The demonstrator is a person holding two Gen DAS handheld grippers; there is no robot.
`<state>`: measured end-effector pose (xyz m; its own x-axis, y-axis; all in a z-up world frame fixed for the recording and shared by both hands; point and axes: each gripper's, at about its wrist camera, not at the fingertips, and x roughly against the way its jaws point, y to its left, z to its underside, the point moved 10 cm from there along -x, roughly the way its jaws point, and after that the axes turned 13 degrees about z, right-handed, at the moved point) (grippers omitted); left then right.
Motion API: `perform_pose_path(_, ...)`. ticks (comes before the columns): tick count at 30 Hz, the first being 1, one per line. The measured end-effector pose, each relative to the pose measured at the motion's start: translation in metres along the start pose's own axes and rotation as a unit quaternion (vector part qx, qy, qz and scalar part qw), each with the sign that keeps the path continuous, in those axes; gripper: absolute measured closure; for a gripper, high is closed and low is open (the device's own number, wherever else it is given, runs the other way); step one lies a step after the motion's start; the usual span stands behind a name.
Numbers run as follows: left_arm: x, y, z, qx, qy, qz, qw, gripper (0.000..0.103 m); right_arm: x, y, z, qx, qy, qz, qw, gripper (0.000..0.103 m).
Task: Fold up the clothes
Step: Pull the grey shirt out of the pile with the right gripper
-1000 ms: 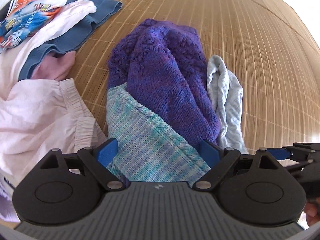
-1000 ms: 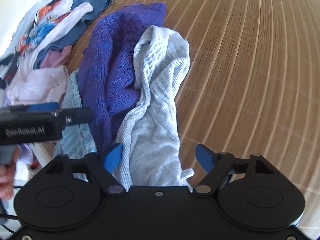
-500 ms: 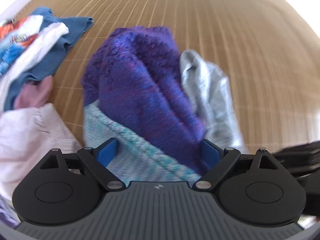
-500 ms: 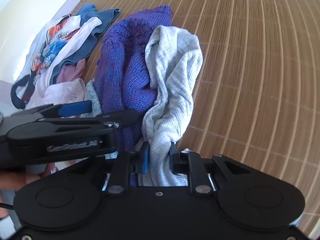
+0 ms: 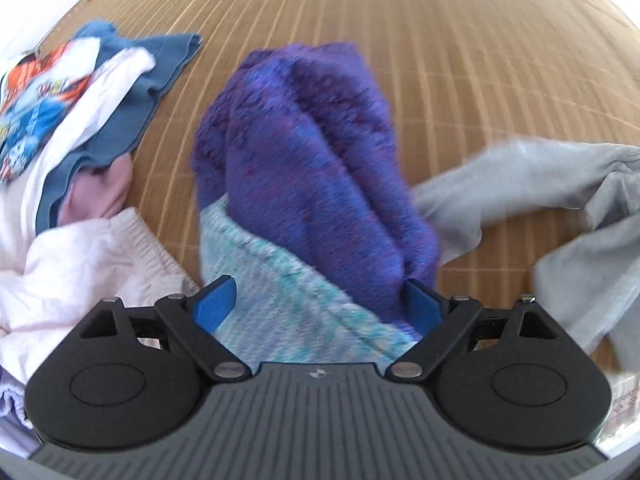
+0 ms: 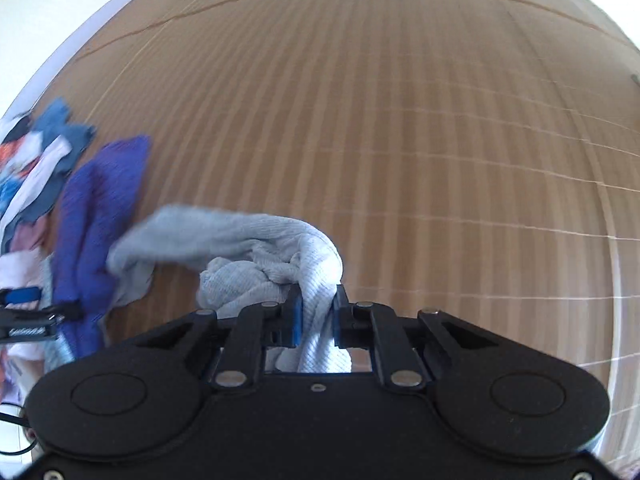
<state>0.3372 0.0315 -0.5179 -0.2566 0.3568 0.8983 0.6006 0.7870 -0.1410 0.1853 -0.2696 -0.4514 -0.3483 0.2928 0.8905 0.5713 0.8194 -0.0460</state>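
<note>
- Now the right gripper (image 6: pixel 316 316) has its jaws pinched on a bunch of the grey top (image 6: pixel 256 256), where a second ago they stood wide apart around it; they are closing the last little bit, with cloth squeezed between the blue pads.
- Meanwhile the left gripper (image 5: pixel 320 308) keeps its jaws wide open, low over the purple sweater (image 5: pixel 312 168) and its pale turquoise hem; that knit lies between the pads, which do not look to press on it.
- Beyond the right jaws, the grey top no longer lies against the sweater: it stretches off to the side, its loose end trailing just beside the purple knit on the bamboo mat (image 6: pixel 400 120).
- Further left, the pile of clothes (image 5: pixel 68 120) sits much as before: pink, white, blue and a printed piece, all unfolded.
- Judging from this, one garment has just been pulled free of the heap; spreading it flat on the bare mat comes next, and folding itself has not yet begun.
</note>
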Motion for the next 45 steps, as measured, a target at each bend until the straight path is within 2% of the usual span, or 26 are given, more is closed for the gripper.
perform_pose_path(4,0.005,-0.030,-0.007,-0.015,-0.003,0.018,0.9997,0.011,0.005,-0.062,-0.009,-0.032,-0.018,0.060,0.998,0.088)
perform_pose_path(8,0.009,-0.072,-0.017,-0.040,-0.008,0.028,0.9988,0.011,0.015,-0.111,-0.011,-0.061,-0.035,0.074,0.995,0.088)
perform_pose_path(11,0.010,-0.105,-0.026,-0.054,-0.013,0.035,0.9979,0.011,0.016,-0.138,-0.012,-0.048,-0.049,0.093,0.993,0.088)
perform_pose_path(15,0.008,-0.154,-0.037,-0.057,-0.018,0.031,0.9978,0.011,0.013,-0.174,-0.017,0.002,-0.076,0.144,0.987,0.091)
perform_pose_path(17,0.006,-0.181,-0.041,-0.051,-0.022,0.031,0.9980,0.011,0.016,-0.199,-0.020,-0.008,-0.083,0.139,0.987,0.091)
perform_pose_path(22,-0.015,-0.249,-0.045,-0.027,-0.020,0.029,0.9990,0.011,0.026,-0.249,-0.038,0.015,-0.112,0.155,0.981,0.092)
perform_pose_path(28,-0.055,-0.306,-0.044,-0.004,-0.003,0.000,1.0000,0.011,0.025,-0.306,-0.044,0.040,-0.105,0.138,0.984,0.092)
perform_pose_path(30,-0.069,-0.314,-0.037,0.004,0.028,-0.025,0.9993,0.011,0.024,-0.322,-0.040,0.042,-0.101,0.134,0.985,0.092)
perform_pose_path(33,-0.078,-0.322,-0.025,-0.061,0.075,-0.101,0.9901,0.011,0.020,-0.340,-0.034,0.044,-0.096,0.132,0.986,0.092)
perform_pose_path(36,-0.077,-0.321,-0.010,-0.111,0.102,-0.140,0.9785,0.011,0.018,-0.350,-0.029,0.046,-0.094,0.132,0.986,0.092)
perform_pose_path(37,-0.075,-0.317,-0.005,-0.116,0.109,-0.144,0.9767,0.011,0.018,-0.353,-0.027,0.045,-0.094,0.132,0.986,0.092)
perform_pose_path(41,-0.062,-0.292,0.009,-0.088,0.133,-0.129,0.9787,0.010,0.018,-0.363,-0.026,0.040,-0.096,0.136,0.985,0.092)
perform_pose_path(45,-0.055,-0.273,0.012,-0.112,0.146,-0.133,0.9738,0.008,0.023,-0.367,-0.027,0.033,-0.098,0.145,0.984,0.092)
